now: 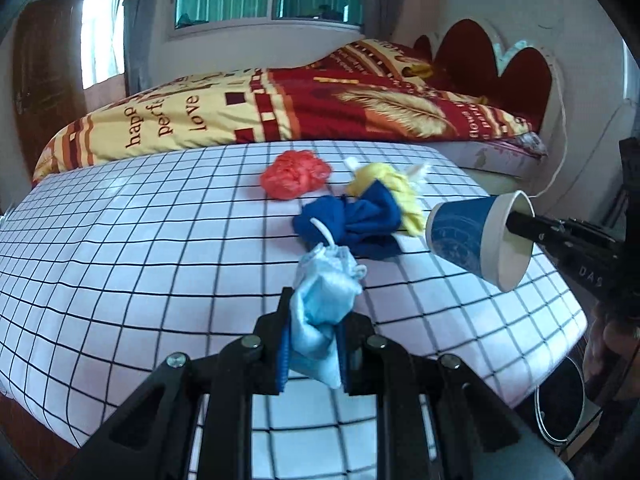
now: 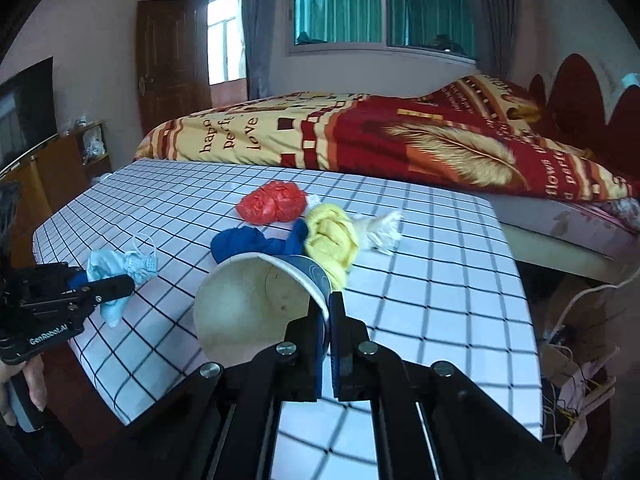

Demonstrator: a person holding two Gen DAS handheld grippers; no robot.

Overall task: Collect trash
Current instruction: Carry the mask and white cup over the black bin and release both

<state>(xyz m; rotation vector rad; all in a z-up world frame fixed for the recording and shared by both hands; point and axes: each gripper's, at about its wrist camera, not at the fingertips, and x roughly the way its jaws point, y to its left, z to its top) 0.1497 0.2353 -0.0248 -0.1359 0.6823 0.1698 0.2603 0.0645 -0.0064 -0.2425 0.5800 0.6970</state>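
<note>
My left gripper (image 1: 314, 320) is shut on a crumpled light-blue face mask (image 1: 324, 284), held above the checked tablecloth (image 1: 140, 264); in the right wrist view the left gripper (image 2: 120, 286) holds that mask (image 2: 116, 268) at the left. My right gripper (image 2: 329, 308) is shut on the rim of a blue paper cup (image 2: 256, 300), which lies on its side in the air with its white mouth toward me. From the left wrist view the cup (image 1: 476, 236) hangs at the right. On the cloth lie a red plastic wad (image 1: 296, 174), a blue cloth (image 1: 352, 220) and a yellow cloth (image 1: 392, 188).
A bed with a red and yellow quilt (image 1: 320, 108) runs behind the table. A round bin (image 1: 560, 404) stands on the floor by the table's right corner. Cables and a power strip (image 2: 576, 376) lie on the floor at the right. A wooden door (image 2: 168, 68) is at the back left.
</note>
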